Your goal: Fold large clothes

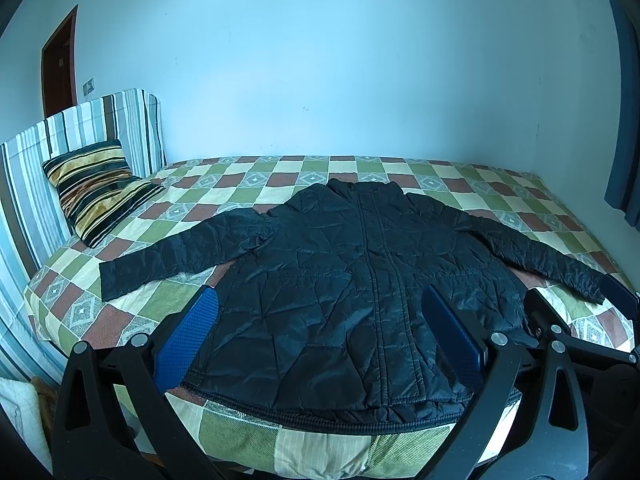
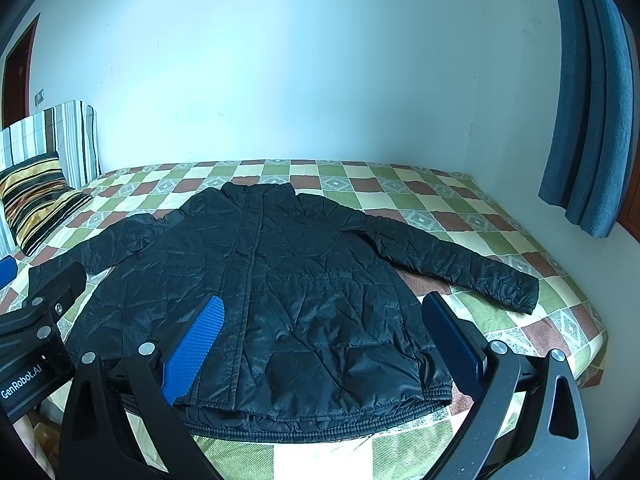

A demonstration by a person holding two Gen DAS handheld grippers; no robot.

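Left gripper (image 1: 320, 332): black plastic frame, 2 blue dimpled pads, spread wide, nothing pinched, hovering over the near hem. Right gripper (image 2: 322, 340): same build, also spread wide and empty, just beside the left one; each shows at the edge of the other's view.

Black quilted puffer jacket (image 1: 348, 280): shiny, crinkled fabric with diamond stitching, lying flat and front up on the bed. Ribbed hem sits at the near mattress edge. Zip line runs straight from hem to the stand-up collar at the far end. Both sleeves are spread out and angled toward the near corners; the cuffs lie flat on the sheet.

Checked bedsheet in green, cream and rust squares (image 1: 248, 172): woven look, slightly rumpled. Bare sheet shows on both sides of the jacket and a wide strip beyond the collar.

Striped velvety pillow in black, gold and cream (image 1: 98, 188): leans on the striped padded headboard (image 1: 80, 128) at the left end, clear of the sleeve.

Plain pale wall (image 1: 320, 60) behind the bed. Blue ribbed curtain (image 2: 588, 100) hangs at the far right.
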